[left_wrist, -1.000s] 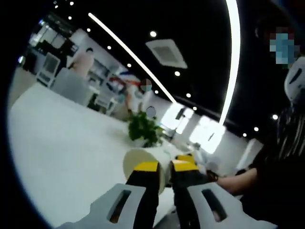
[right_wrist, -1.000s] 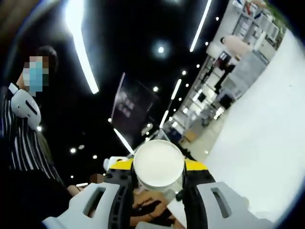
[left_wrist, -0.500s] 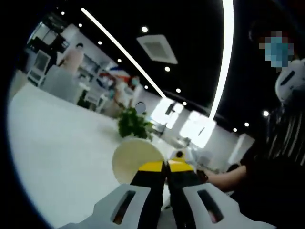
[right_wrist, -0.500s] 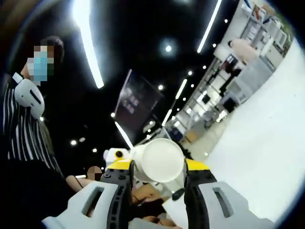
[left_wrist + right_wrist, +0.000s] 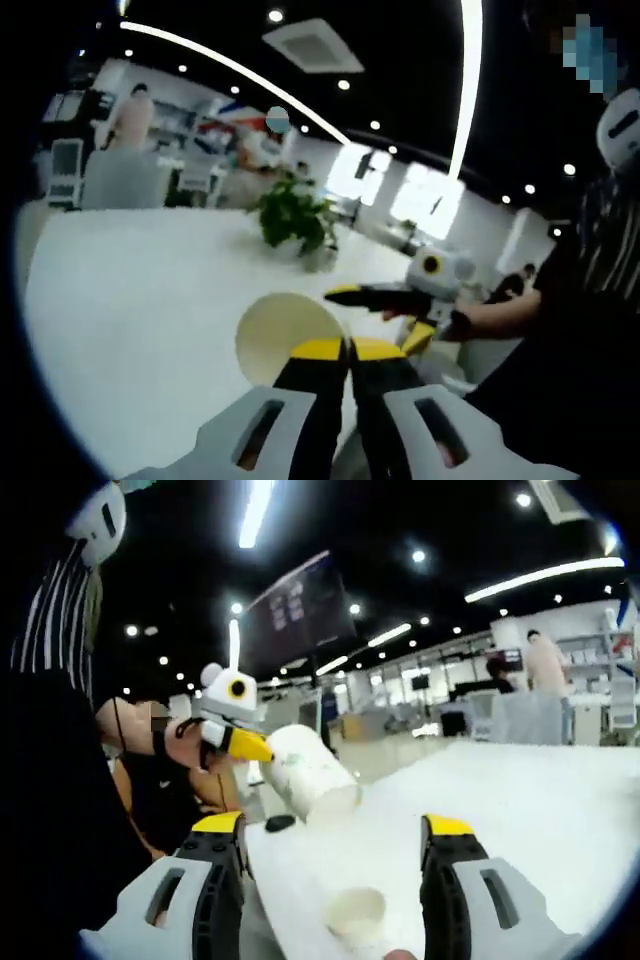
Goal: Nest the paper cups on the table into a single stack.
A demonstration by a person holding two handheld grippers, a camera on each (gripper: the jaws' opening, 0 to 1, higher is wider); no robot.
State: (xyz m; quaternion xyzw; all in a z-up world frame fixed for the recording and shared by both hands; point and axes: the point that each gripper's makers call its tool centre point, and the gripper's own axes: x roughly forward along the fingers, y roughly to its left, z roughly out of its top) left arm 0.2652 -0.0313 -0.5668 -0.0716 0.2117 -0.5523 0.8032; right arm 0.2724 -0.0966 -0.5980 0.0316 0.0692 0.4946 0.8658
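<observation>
Presently a paper cup (image 5: 285, 335) is clamped by its wall between the closed yellow tips of the left gripper (image 5: 346, 349), its mouth lying at ten o'clock of them. The same cup is seen tilted at eleven o'clock in the right gripper view. The right gripper (image 5: 335, 827) is spread wide, with a second cup (image 5: 356, 913) standing on the white table (image 5: 540, 810) between its jaws, untouched
</observation>
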